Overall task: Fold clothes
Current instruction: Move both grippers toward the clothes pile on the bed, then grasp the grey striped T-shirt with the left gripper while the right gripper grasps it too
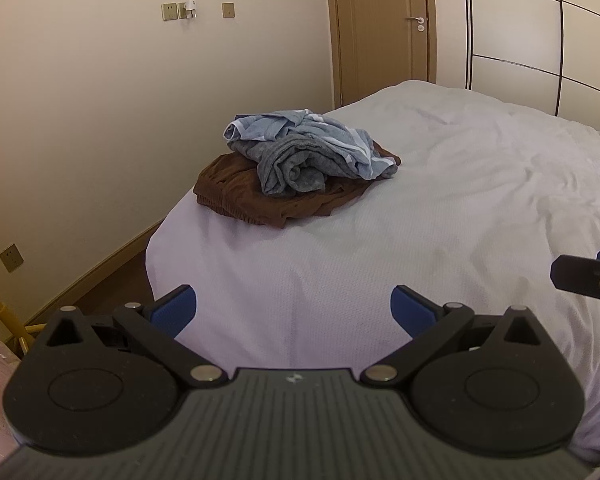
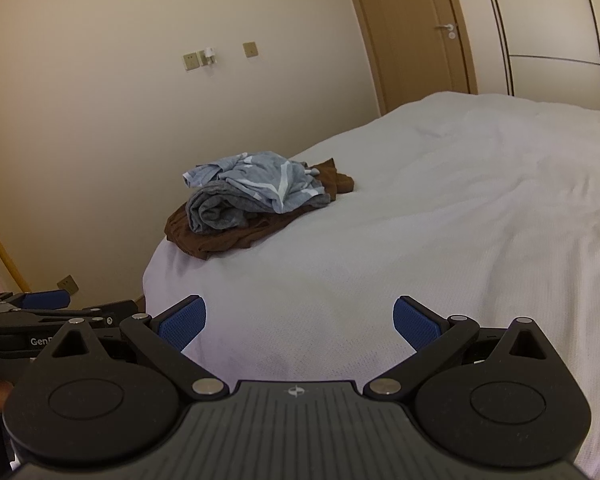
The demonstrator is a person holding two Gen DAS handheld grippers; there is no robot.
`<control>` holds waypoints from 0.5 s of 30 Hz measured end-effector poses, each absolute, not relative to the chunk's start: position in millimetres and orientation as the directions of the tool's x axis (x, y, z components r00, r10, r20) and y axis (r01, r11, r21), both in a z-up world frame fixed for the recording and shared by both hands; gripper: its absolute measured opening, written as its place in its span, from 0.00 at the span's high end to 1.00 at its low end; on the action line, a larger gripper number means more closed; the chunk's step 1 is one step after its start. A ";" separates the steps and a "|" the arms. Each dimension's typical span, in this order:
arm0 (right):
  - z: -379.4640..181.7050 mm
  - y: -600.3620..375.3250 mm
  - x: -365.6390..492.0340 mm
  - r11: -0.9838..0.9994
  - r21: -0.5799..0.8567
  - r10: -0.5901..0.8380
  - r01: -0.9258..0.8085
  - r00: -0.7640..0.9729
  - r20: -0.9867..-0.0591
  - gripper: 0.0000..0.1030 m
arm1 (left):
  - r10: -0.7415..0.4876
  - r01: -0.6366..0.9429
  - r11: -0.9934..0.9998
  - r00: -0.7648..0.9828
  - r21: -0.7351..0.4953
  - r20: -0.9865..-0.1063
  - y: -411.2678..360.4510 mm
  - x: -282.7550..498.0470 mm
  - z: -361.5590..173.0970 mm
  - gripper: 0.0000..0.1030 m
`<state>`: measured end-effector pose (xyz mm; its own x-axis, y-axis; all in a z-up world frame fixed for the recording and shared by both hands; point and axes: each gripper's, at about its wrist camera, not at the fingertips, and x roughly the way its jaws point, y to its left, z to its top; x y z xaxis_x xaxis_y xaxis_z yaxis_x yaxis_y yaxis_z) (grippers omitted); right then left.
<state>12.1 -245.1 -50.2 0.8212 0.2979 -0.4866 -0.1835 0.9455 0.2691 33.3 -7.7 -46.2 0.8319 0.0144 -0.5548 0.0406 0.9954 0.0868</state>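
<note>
A pile of crumpled clothes lies near the left edge of the bed [image 1: 460,208]: a light blue garment [image 1: 300,132] with white stripes on top, a grey garment [image 1: 296,168] under it, and a brown garment [image 1: 240,196] at the bottom. The right wrist view shows the same blue garment [image 2: 260,178], grey garment [image 2: 216,212] and brown garment [image 2: 220,240] on the bed [image 2: 440,240]. My left gripper [image 1: 294,310] is open, well short of the pile, above the near bed edge. My right gripper [image 2: 300,322] is open too, with nothing between its fingers.
The white bedspread stretches wide to the right of the pile. A cream wall with sockets [image 1: 170,11] runs along the left, with a wooden door [image 1: 384,24] and wardrobe panels [image 1: 540,40] behind. A yellow frame [image 1: 4,312] stands at the lower left.
</note>
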 end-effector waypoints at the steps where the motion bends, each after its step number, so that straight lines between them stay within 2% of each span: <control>1: -50.8 -245.0 12.6 0.946 0.269 0.297 -0.183 0.820 -0.489 0.00 | 0.015 0.041 0.995 0.831 0.087 -0.556 -7.2 34.2 -46.7 0.01; 8: -56.1 -243.0 19.8 0.948 0.262 0.295 -0.180 0.809 -0.509 0.00 | 0.018 0.043 0.994 0.832 0.097 -0.555 -1.7 44.6 -48.4 0.01; 15: -57.7 -242.2 38.1 0.956 0.232 0.277 -0.179 0.807 -0.522 0.00 | 0.004 0.066 0.991 0.858 0.117 -0.513 11.8 79.6 -36.3 0.01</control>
<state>38.1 -242.2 -57.7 0.8070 0.2771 -0.5215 -0.1787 0.9563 0.2316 79.6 11.8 -36.3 0.8585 0.0036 -0.5129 0.0656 0.9910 0.1168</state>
